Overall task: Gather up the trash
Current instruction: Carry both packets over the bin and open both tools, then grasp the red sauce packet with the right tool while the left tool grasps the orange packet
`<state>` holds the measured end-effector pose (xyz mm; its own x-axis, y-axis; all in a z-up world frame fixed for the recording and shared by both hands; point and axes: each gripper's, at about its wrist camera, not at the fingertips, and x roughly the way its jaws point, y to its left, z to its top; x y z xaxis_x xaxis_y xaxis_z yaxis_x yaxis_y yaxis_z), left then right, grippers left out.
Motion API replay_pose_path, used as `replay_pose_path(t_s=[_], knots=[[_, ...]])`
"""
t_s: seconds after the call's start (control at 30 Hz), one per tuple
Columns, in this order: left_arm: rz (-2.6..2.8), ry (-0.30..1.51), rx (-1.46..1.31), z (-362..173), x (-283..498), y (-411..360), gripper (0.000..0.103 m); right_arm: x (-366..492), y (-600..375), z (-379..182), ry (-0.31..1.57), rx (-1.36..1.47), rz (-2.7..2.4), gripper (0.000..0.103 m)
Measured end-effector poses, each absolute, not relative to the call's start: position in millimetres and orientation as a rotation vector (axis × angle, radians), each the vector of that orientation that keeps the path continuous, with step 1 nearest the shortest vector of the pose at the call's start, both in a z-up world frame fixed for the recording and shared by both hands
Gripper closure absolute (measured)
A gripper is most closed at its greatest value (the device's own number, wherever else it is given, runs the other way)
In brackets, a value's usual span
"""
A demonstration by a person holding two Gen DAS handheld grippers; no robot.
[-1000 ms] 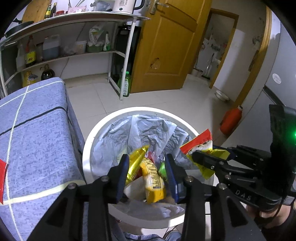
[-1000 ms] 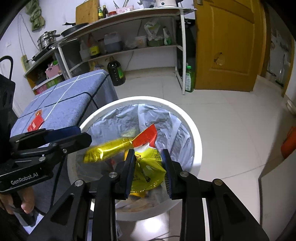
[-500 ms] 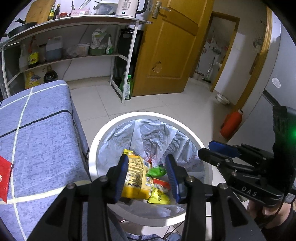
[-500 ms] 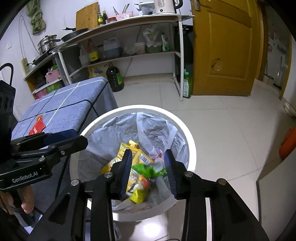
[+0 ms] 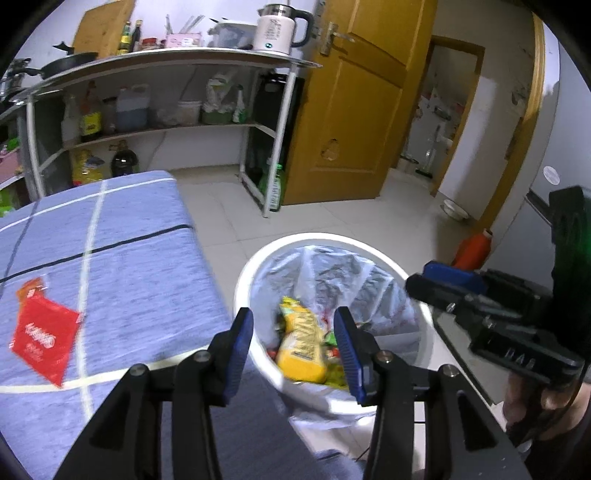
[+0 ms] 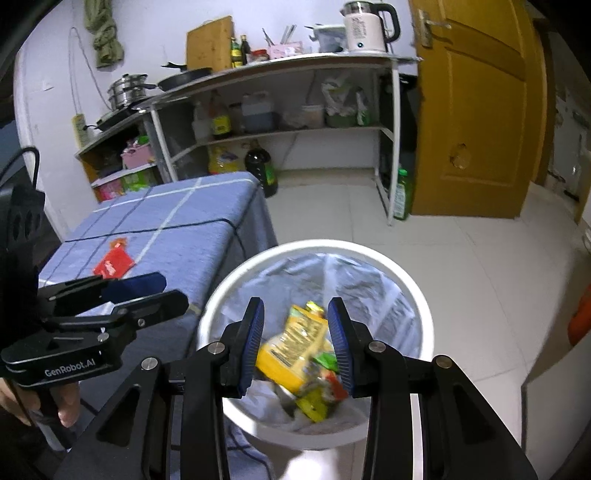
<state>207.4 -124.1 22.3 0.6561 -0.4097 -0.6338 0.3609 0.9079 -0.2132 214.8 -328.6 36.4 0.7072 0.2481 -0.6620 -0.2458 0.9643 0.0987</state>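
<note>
A white trash bin (image 5: 413, 306) with a clear liner stands on the floor beside the table; it also shows in the right wrist view (image 6: 410, 291). Yellow, green and red snack wrappers (image 5: 301, 347) lie inside it, also seen from the right wrist (image 6: 295, 345). A red wrapper (image 5: 44, 338) lies flat on the blue checked tablecloth (image 5: 122, 266), also visible in the right wrist view (image 6: 112, 264). My left gripper (image 5: 293, 345) is open and empty above the bin's near left rim. My right gripper (image 6: 295, 341) is open and empty over the bin.
A metal shelf rack (image 6: 280, 129) with bottles, pans and a kettle (image 6: 367, 27) lines the back wall. A yellow wooden door (image 6: 476, 110) stands open at the right. An orange bottle (image 5: 472, 249) sits on the tiled floor beyond the bin.
Both grippers let go of their wrappers, which fell into the bin. Both have since pulled back and swung left, bringing the table and its red wrapper into view.
</note>
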Motion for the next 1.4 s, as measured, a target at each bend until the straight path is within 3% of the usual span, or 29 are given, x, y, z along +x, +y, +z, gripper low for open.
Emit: replay_pose_path(t_s=[0.6, 0.63, 0.7, 0.73, 1.4], knots=[[-0.179, 0.718, -0.128, 14.3, 191.4, 19.2, 0.055, 226.8, -201.9, 39.6, 0.742, -0.118, 0.569, 0.065], [-0.167, 0.717, -0.136, 14.0, 191.4, 28.7, 0.055, 226.8, -193.7, 38.9, 0.745, -0.134, 0.590, 0.064], [-0.141, 0.711, -0.144, 13.0, 189.2, 43.8, 0.055, 227.4, -176.5, 36.0, 0.748, -0.168, 0.620, 0.047], [-0.131, 0.710, -0.148, 12.2, 188.6, 50.7, 0.055, 227.1, -169.9, 34.9, 0.745, -0.184, 0.630, 0.045], [-0.084, 0.732, -0.211, -3.2, 174.0, 125.5, 0.055, 263.6, -49.1, -4.6, 0.802, -0.445, 0.801, 0.044]])
